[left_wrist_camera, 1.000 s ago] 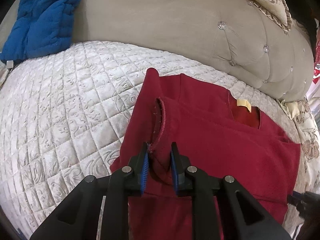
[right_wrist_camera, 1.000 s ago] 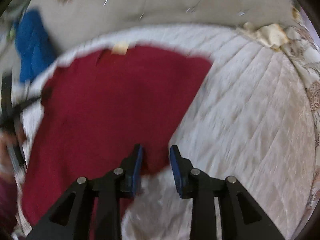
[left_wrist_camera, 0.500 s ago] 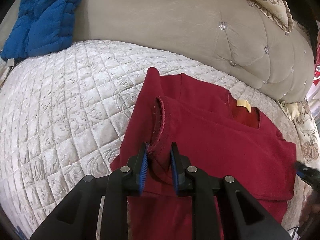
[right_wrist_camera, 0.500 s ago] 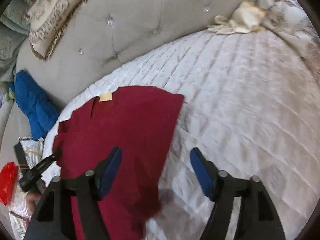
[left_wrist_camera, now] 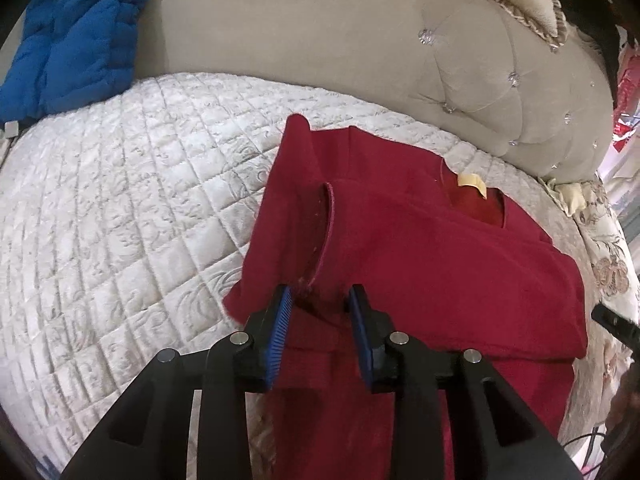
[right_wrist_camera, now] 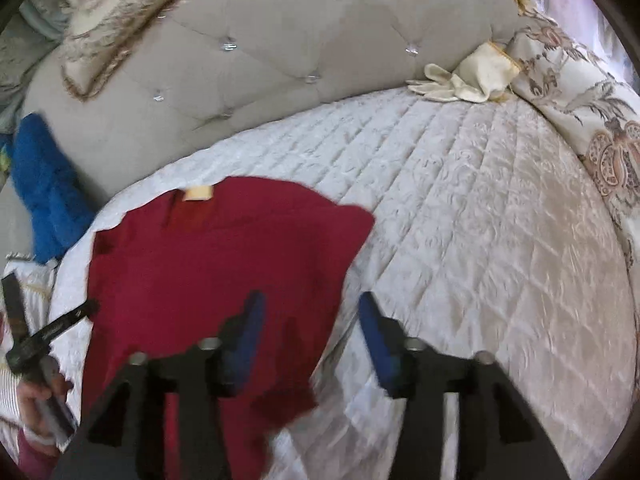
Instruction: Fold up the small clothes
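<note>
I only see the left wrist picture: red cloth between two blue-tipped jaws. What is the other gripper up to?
Observer: The right gripper hangs over the red shirt, at its right edge, jaws opening, nothing pinched between them.
Operator: Does anybody hold these things?
Observer: Yes. The right wrist view shows a hand at its lower left, wrapped round the left gripper, whose jaws are opening.

1. The garment (left_wrist_camera: pixel 420 264) lies on the quilted bed (left_wrist_camera: pixel 120 208), its neck label (left_wrist_camera: pixel 472 184) toward the headboard (left_wrist_camera: pixel 320 32).
2. A blanket (left_wrist_camera: pixel 76 36) leans on the headboard, left.
3. A cloth (right_wrist_camera: pixel 468 76) lies at the bed's far right.
</note>
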A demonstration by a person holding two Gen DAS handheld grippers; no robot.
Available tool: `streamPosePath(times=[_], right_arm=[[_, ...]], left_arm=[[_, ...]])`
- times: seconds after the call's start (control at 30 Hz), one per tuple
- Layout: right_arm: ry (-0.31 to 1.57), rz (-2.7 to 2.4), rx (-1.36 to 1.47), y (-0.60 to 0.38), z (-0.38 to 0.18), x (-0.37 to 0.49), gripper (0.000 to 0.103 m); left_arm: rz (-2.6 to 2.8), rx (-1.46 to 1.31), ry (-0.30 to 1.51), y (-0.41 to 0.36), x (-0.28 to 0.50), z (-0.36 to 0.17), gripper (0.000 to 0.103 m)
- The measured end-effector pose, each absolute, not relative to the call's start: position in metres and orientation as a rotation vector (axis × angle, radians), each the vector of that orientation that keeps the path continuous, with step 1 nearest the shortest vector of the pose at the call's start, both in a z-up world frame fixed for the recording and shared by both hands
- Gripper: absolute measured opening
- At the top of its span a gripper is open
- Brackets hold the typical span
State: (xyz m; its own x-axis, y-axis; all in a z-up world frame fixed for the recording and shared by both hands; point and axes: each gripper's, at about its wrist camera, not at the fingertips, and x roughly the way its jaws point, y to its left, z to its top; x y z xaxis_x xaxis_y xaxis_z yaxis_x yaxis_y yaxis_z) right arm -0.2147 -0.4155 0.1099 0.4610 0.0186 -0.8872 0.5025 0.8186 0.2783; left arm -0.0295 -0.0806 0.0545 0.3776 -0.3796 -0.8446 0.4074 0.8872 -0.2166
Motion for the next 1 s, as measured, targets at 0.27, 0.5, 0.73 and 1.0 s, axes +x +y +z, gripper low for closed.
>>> streamPosePath(times=[0.27, 0.5, 0.73, 1.0], right_arm=[[1.258, -0.321, 0.35, -0.371, 0.077, -0.216, 0.042], [1.157, -0.314, 0.435, -0.367, 0.112, -0.229, 0.044], [1.124, -0.238, 0.445, -0.34, 0.126, -0.234, 0.062], [1.212, -0.247, 0.543, -0.353, 0.097, -0.231, 0.062]], left_arm=[[-0.453, 0.059, 1.064, -0.069, -0.045, 0.058, 0.009], [-0.441, 0.092, 1.042, -0.052, -0.066, 0.07, 0.01], [-0.463, 0.109, 1.023, -0.042, -0.096, 0.082, 0.01], [-0.488, 0.112, 1.027, -0.039, -0.115, 0.086, 0.011]])
